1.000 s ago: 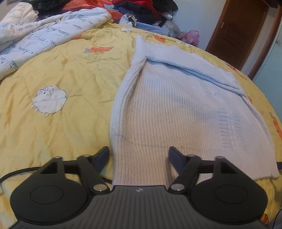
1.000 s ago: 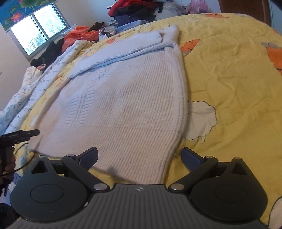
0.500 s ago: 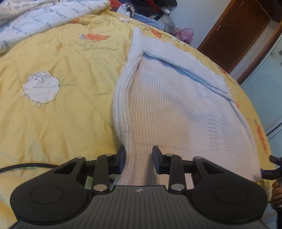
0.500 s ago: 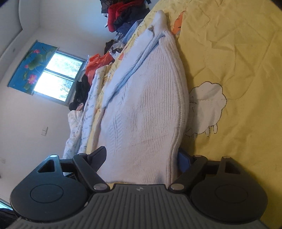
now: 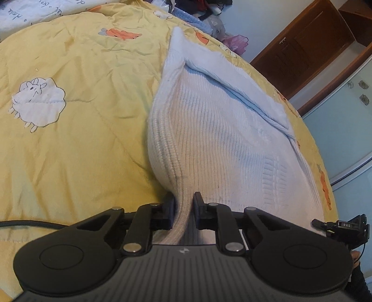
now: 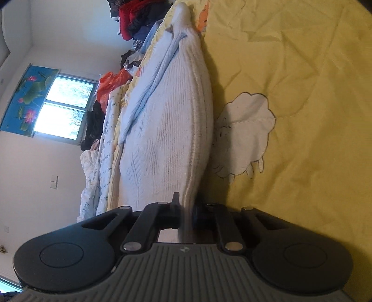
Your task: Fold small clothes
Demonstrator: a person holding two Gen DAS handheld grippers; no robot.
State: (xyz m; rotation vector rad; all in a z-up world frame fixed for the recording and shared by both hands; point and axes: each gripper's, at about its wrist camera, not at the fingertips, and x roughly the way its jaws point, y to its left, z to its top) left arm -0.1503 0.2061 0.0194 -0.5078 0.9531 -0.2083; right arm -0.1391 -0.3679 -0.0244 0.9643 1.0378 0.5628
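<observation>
A pale white-blue knitted sweater (image 5: 220,139) lies flat on a yellow quilt (image 5: 81,151), with a sleeve folded across its far part. My left gripper (image 5: 184,202) is at the near left corner of the hem. Its jaws are closing, and the ribbed edge is pinched between the pads. In the right wrist view the sweater (image 6: 176,120) runs away from the camera, which is rolled on its side. My right gripper (image 6: 186,204) is shut on the near right corner of the hem. The quilt (image 6: 302,93) lies beside it.
A heap of dark and red clothes (image 6: 137,21) sits at the far end of the bed. A white printed blanket (image 6: 104,139) lies along the window (image 6: 62,109) side. A wooden door (image 5: 313,46) and a pale glass panel (image 5: 348,127) stand beyond the bed's right edge.
Both grippers have gone from wide open to closed on the sweater's near hem corners. The right one dropped lower and rolled onto its side. The left one moved in closer.
</observation>
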